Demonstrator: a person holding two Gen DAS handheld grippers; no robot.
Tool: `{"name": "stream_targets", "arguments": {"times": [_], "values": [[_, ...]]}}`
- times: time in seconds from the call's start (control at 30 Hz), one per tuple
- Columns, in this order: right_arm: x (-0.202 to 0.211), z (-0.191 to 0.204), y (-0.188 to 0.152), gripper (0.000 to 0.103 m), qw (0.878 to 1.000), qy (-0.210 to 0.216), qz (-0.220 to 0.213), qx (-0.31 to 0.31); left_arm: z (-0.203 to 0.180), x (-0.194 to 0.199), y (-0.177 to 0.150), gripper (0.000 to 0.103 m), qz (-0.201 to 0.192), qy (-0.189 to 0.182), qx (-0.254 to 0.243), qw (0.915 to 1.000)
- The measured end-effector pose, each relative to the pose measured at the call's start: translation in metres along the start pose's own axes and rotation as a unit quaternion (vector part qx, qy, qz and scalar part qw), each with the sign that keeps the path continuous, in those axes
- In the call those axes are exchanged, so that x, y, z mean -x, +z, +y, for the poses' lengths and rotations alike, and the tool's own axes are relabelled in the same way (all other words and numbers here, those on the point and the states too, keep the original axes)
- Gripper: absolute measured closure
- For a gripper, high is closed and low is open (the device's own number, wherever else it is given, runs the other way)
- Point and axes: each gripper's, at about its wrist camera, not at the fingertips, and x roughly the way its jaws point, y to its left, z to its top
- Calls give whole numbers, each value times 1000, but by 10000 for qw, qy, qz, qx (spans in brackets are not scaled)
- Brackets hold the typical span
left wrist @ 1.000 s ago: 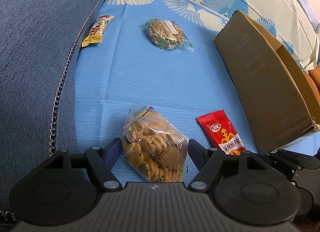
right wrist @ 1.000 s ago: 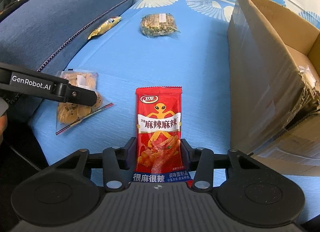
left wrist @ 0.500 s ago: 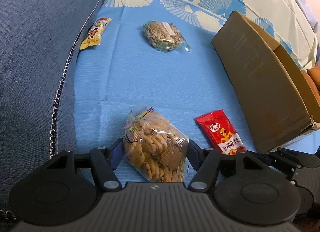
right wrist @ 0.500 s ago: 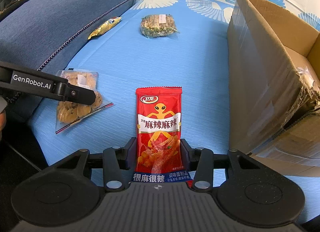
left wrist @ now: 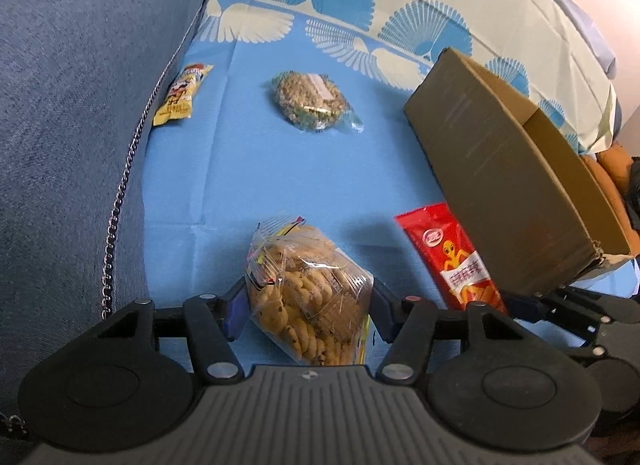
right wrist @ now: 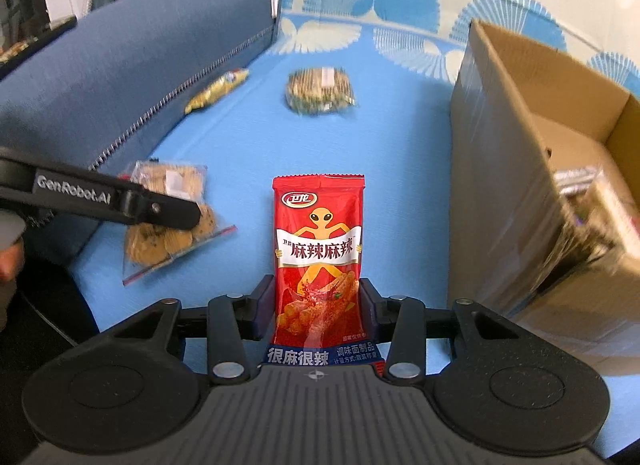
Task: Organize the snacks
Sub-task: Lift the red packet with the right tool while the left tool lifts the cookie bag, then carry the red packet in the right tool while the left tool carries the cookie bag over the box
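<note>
While the left gripper (left wrist: 306,307) a second ago stood with a clear gap on either side of the clear bag of cookies (left wrist: 308,297), its jaws are closing now and its blue pads (left wrist: 236,311) sit right against the bag's sides, the wrapper bulging between them. The right gripper (right wrist: 316,305) has changed little: its fingers stay clenched on the lower part of the red spicy-snack packet (right wrist: 318,249), which has kept its place, flat on the blue sheet (left wrist: 240,173) near the front edge.

Both held snacks lie on the near part of the sheet, cookies to the left, red packet to the right, just beside the cardboard box (left wrist: 508,193). Far off, the yellow snack bar (left wrist: 182,95) lies against the blue cushion (left wrist: 72,105), and the round grain cake in clear wrap (left wrist: 312,101) rests mid-sheet.

The lower ends of both held packets are hidden behind the gripper bodies. In the right wrist view the box is motion-blurred, and what lies inside it cannot be made out. At that view's left edge a hand (right wrist: 8,261) is cut off.
</note>
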Motion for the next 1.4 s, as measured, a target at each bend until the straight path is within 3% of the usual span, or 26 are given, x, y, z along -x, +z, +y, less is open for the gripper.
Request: {"name": "stream_targets", "arguments": {"times": [0.37,0.63,0.83,1.07,1.4], "values": [[71,-29,49,58,9943,-9,-1017,329,1,8,0,38,-211,-153,-10,9997],[101,-71,44,58,9852,9,-1711,127,-5,5,-1,38,-152,-37,-197,9997],[102,-83,29,58,9818,54,-1874,-290,-16,14,-6,38,-266,100,-338,9990],[100,-86,25,58,9802,206,-1947,-276,-18,33,-10,38,-542,314,-42,9980],[106,-83,20,58,9769,277,-2120,27,-31,53,-7,38,-588,313,331,9972]]}}
